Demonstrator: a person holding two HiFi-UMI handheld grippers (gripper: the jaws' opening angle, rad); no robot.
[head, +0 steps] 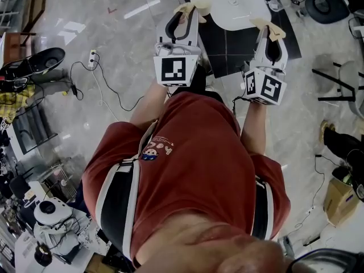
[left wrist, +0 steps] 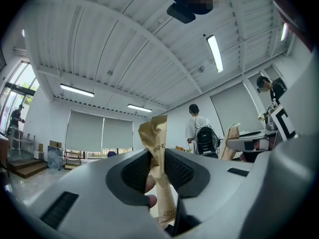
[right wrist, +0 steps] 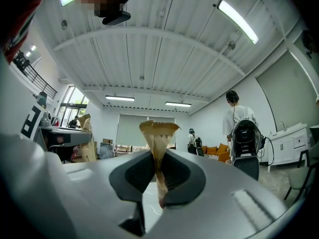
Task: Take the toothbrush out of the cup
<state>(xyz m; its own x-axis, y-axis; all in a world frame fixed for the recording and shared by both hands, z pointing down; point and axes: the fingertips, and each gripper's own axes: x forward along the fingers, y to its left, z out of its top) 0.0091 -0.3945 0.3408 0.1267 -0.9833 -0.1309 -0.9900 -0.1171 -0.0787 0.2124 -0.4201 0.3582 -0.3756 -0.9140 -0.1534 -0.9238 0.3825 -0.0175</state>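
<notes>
No cup or toothbrush shows in any view. In the head view both grippers are held up in front of the person's red shirt. The left gripper (head: 190,7) is shut on a crumpled tan paper wrapper (head: 196,3). The right gripper (head: 267,30) is shut on a second tan paper wrapper (head: 272,29). In the left gripper view the printed wrapper (left wrist: 155,138) stands upright, pinched between the dark pads of the left gripper (left wrist: 158,169). In the right gripper view the other wrapper (right wrist: 158,133) fans out above the pads of the right gripper (right wrist: 158,172).
A white round table (head: 233,4) stands on a dark mat ahead of the grippers. Cables and a power strip (head: 92,58) lie on the floor at left, with a cardboard box (head: 338,198) at right. A person with a backpack (left wrist: 204,136) stands farther off in the room.
</notes>
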